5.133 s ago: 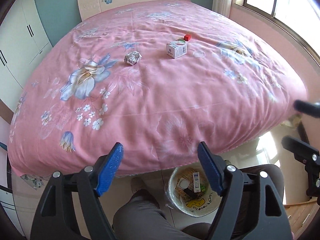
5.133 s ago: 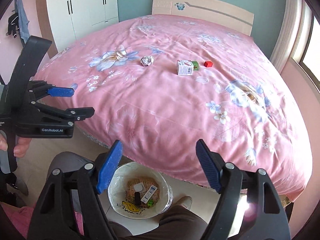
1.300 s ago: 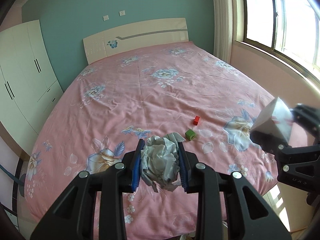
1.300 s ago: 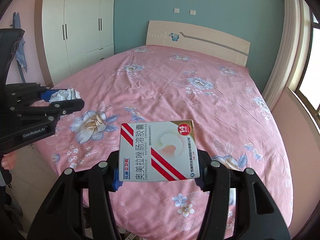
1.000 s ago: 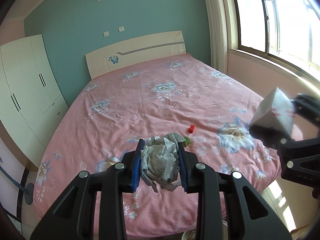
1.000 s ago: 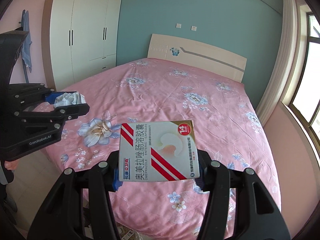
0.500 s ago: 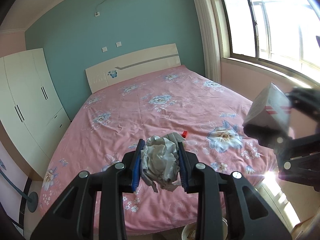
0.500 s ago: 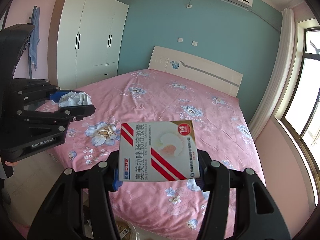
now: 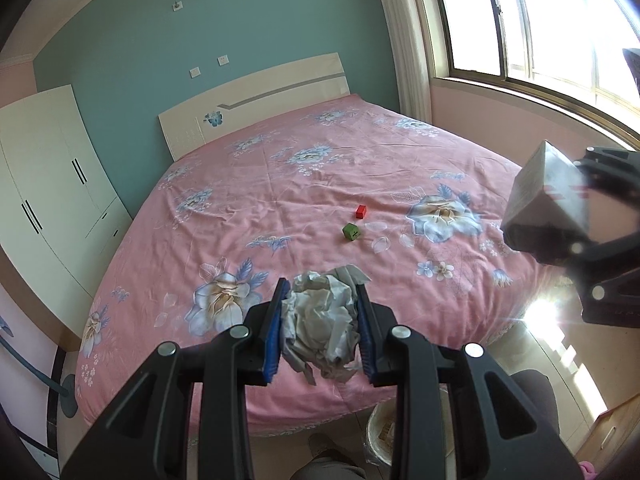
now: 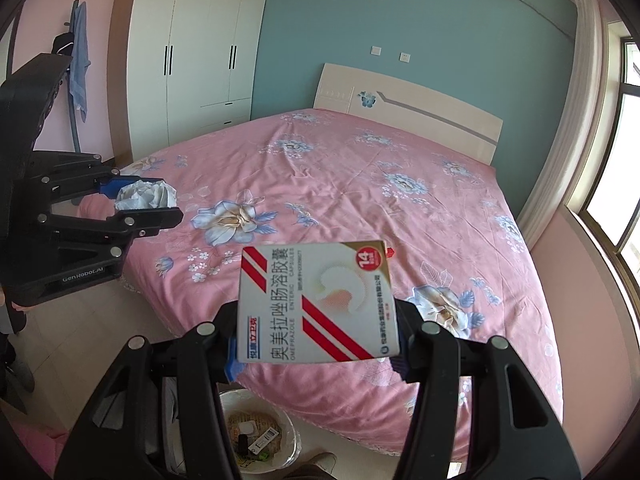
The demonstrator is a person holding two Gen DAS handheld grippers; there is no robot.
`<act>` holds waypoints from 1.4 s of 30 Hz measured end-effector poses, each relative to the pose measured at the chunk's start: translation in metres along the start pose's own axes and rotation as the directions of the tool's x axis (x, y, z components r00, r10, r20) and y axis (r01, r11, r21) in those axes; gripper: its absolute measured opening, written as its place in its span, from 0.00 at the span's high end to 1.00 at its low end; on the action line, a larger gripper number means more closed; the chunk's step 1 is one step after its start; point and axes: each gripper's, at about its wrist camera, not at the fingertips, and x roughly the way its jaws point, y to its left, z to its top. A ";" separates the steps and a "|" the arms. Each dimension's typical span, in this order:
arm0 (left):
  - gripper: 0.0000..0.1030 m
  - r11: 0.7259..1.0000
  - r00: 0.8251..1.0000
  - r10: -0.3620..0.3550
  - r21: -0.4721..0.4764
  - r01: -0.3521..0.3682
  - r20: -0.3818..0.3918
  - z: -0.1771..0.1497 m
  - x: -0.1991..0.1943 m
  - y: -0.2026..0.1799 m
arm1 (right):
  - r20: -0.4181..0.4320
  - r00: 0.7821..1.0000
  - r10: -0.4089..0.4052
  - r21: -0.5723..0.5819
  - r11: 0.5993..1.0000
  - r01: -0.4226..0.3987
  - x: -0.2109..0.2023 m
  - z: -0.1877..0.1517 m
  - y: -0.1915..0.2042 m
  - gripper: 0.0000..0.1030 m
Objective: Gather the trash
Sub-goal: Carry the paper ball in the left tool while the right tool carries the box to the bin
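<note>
Both loads are off the bed (image 9: 304, 184) and in the air. Left gripper (image 9: 320, 330) is clenched on a crumpled paper wad (image 9: 320, 320), blue pads pressed into both sides. Right gripper (image 10: 316, 344) grasps a white medicine box (image 10: 316, 300) with red stripes, held by its side edges, printed face toward the camera.

Change over the last second: both wrist views have pulled back from the mattress. The foot edge of the bed now sits mid-frame, floor tiles show, and the lined waste bin (image 10: 292, 440) has come into view low between the right gripper's arms; a second earlier it was out of frame. In the left view only the bin's rim shows, at the bottom edge beside the person's leg (image 9: 328, 468).

Grip unchanged on either side; neither item has slipped.

Reading: carry phase, nearly at the drop point. Bin already holds scraps. Release comes next, probably once each gripper is above the opening.

Still on the bed: a small red block (image 9: 361, 211) and a green block (image 9: 351, 231), near each other, well short of the edge.
</note>
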 end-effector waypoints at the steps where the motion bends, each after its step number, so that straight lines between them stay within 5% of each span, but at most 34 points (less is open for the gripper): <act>1: 0.67 1.000 1.000 -0.004 -0.001 0.004 -0.016 -0.006 0.006 -0.001 | -0.013 1.000 0.006 0.002 1.000 -0.006 0.005 -0.005 0.002 0.46; 9: 0.67 0.999 0.988 -0.038 0.004 0.039 -0.148 -0.054 0.054 -0.017 | -0.115 0.992 0.057 0.047 0.998 -0.052 0.050 -0.053 0.014 0.46; 17: 0.67 0.996 0.956 -0.089 -0.013 0.089 -0.280 -0.105 0.102 -0.034 | -0.227 0.968 0.105 0.073 0.993 -0.091 0.097 -0.104 0.025 0.46; 25: 0.67 0.989 0.903 -0.150 -0.045 0.144 -0.402 -0.153 0.145 -0.056 | -0.319 0.933 0.166 0.114 0.984 -0.136 0.137 -0.153 0.039 0.46; 33: 0.67 0.981 0.843 -0.195 -0.079 0.179 -0.501 -0.195 0.184 -0.074 | -0.439 0.869 0.227 0.167 0.971 -0.170 0.185 -0.213 0.054 0.46; 42: 0.67 0.968 0.755 -0.250 -0.134 0.213 -0.606 -0.242 0.229 -0.092 | -0.552 0.792 0.260 0.209 0.963 -0.171 0.233 -0.279 0.069 0.46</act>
